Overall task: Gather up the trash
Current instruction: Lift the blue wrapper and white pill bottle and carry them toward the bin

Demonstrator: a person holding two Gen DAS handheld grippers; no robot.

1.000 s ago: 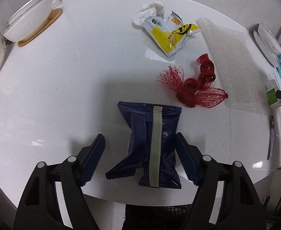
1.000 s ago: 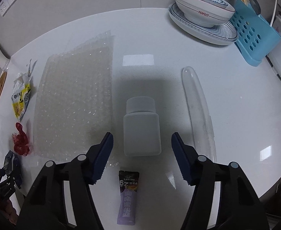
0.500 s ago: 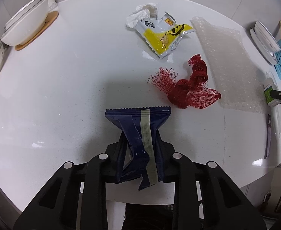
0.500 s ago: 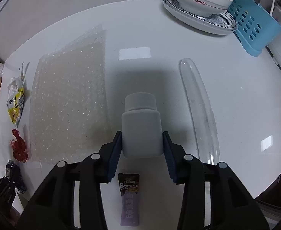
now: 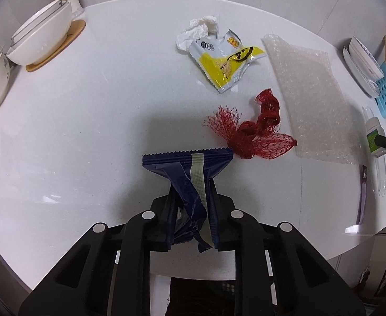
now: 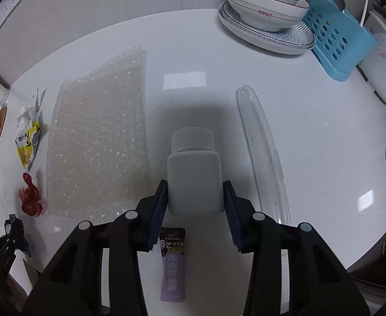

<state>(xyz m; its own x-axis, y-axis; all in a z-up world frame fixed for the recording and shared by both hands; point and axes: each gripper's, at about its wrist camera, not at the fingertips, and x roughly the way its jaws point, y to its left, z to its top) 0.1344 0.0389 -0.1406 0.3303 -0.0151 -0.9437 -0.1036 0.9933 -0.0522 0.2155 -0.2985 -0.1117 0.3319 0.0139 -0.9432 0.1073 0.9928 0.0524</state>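
My left gripper (image 5: 191, 197) is shut on a dark blue snack wrapper (image 5: 190, 171), crumpled between the pads and lifted off the white table (image 5: 87, 118). A red mesh net (image 5: 253, 134), a yellow-white wrapper (image 5: 224, 60), a crumpled tissue (image 5: 201, 29) and a bubble wrap sheet (image 5: 314, 100) lie beyond it. My right gripper (image 6: 195, 194) is shut on a white plastic bottle (image 6: 194, 176). A purple sachet (image 6: 172, 260) lies beneath it. The bubble wrap (image 6: 98, 144) lies to its left and a clear plastic tube (image 6: 264, 147) to its right.
A white bowl on a wooden coaster (image 5: 40, 39) stands at the far left. A patterned bowl on a plate (image 6: 266, 15), a blue utensil rack (image 6: 340, 39) and a white appliance (image 6: 385, 63) stand at the far right. The table's front edge is close below both grippers.
Both grippers went from open to shut. The left closed on the blue wrapper, crumpled it and raised it. The right closed on the white bottle.
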